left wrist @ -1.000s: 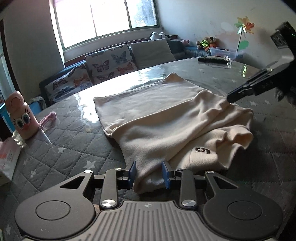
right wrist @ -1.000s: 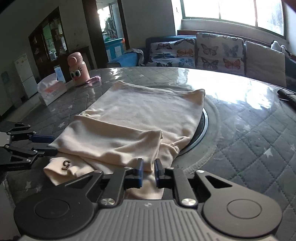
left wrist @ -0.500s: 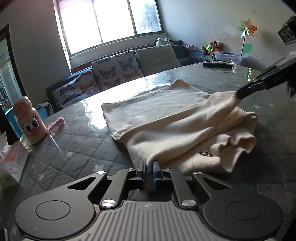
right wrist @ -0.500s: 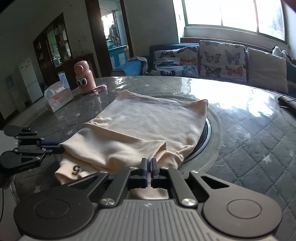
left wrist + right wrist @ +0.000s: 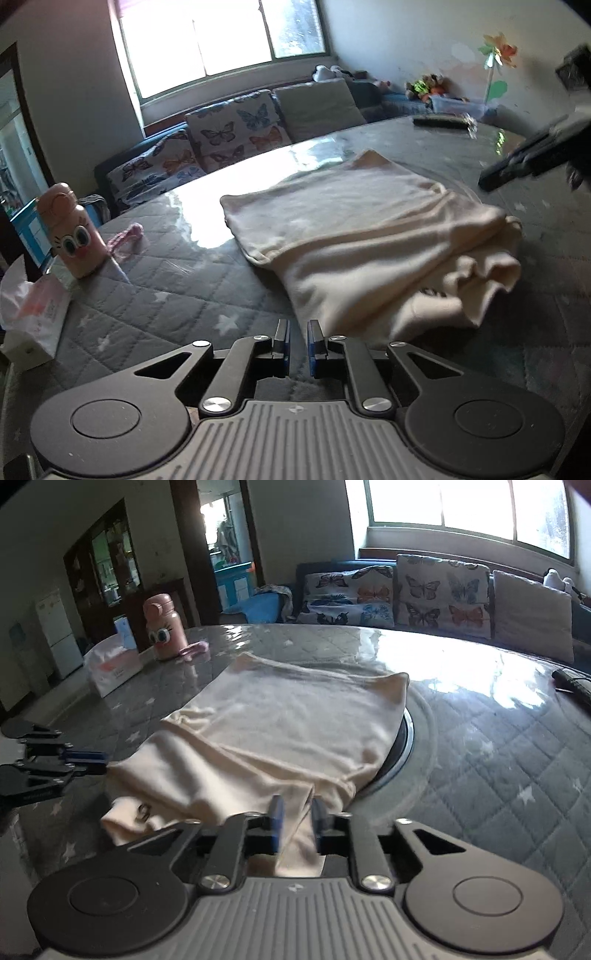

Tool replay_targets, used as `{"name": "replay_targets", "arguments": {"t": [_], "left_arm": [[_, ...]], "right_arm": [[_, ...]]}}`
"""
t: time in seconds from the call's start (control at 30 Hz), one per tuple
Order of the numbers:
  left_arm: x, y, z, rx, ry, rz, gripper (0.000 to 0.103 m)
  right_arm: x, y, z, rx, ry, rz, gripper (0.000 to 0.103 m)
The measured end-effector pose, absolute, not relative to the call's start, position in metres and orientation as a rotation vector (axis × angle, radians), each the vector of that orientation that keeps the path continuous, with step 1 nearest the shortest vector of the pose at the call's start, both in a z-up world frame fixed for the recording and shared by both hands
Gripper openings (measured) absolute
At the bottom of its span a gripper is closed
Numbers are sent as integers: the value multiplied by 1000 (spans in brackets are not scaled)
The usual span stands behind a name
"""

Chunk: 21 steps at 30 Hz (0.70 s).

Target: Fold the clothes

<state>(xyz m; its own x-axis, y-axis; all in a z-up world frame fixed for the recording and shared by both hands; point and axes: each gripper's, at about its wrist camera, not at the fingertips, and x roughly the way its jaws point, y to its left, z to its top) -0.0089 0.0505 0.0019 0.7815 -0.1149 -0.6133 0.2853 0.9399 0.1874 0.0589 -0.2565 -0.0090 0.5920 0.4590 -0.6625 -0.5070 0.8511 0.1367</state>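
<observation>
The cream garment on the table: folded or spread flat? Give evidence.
Partly folded. The cream garment has its near part doubled over in layers, bunched at the edge; the far part lies flat.

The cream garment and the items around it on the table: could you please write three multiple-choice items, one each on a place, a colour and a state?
1. Where does the bottle stand relative to the garment in the right wrist view?
A. Beyond it, to the left
B. On top of it
C. Beside the remote

2. What colour is the bottle?
A. Green
B. Pink
C. Black

3. What is the state of the left gripper?
A. Shut on the garment
B. Shut on the bottle
C. Open, holding nothing

Answers: 1 A, the bottle sits on the table past the garment's left edge, by the tissue pack. 2 B, its body and cap are pink. 3 C, a gap shows between its jaws, with only bare table in it.
</observation>
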Motion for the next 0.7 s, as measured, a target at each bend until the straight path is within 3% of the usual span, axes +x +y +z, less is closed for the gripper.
{"name": "replay_targets", "arguments": {"t": [0.23,0.27,0.3,0.33,0.7], "left_arm": [[15,36,15,211,598,-265,12],[20,32,14,211,598,-277,12],[26,27,11,211,602,-288,12],[32,22,8,211,609,-297,12],[54,18,-11,235,667,-301,13]], "right_arm": [[83,-242,-33,-66,797,548,18],[82,-241,-33,-71,793,544,16],[82,-240,-33,-76,789,539,4],[81,-238,-33,-81,785,534,3],[75,-232,-21,-110,720,542,6]]}}
